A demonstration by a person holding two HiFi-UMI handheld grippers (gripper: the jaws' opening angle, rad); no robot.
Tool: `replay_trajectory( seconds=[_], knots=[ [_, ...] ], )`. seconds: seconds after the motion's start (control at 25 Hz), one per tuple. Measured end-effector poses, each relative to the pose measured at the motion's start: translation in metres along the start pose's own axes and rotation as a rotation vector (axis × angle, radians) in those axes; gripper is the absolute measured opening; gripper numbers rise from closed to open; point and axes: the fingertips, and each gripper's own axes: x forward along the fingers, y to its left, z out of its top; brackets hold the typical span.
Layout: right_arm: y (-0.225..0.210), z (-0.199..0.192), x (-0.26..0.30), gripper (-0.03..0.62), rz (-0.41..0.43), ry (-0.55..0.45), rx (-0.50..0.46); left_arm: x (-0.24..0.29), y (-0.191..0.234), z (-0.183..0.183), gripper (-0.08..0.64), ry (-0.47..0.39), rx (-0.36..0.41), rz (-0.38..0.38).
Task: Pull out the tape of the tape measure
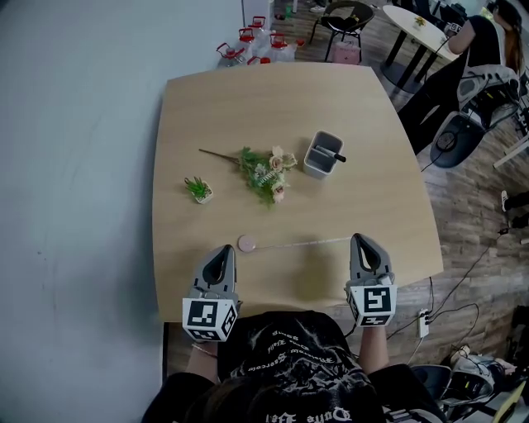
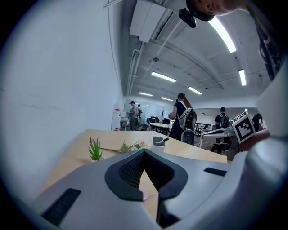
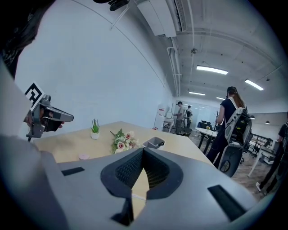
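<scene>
A small round pink tape measure [image 1: 246, 243] lies on the wooden table [image 1: 281, 99] near its front edge. Its thin pale tape [image 1: 302, 242] is drawn out to the right across the table. My left gripper [image 1: 223, 250] is shut just left of the pink case, apart from it, with nothing between its jaws. My right gripper [image 1: 362, 240] is shut at the tape's far end; I cannot tell whether it touches the tape. In the right gripper view the pink tape measure [image 3: 83, 156] rests to the left of the right gripper [image 3: 143, 151]. The left gripper [image 2: 144, 152] shows shut in its own view.
Farther back on the table lie a bunch of artificial flowers [image 1: 264, 173], a small potted plant [image 1: 198, 190] and a grey pen holder [image 1: 323, 154]. A blue wall runs along the left. People, chairs and tables [image 1: 413, 21] stand beyond the table on the right.
</scene>
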Motion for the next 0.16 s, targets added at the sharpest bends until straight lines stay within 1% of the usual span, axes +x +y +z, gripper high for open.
replay_trajectory(
  seconds=[0.16],
  knots=[
    [0.0007,0.0058,0.0004,0.012,0.004,-0.001,-0.028,0.0018,0.0025,0.0005,0.006,-0.001,0.009,0.012]
  ],
)
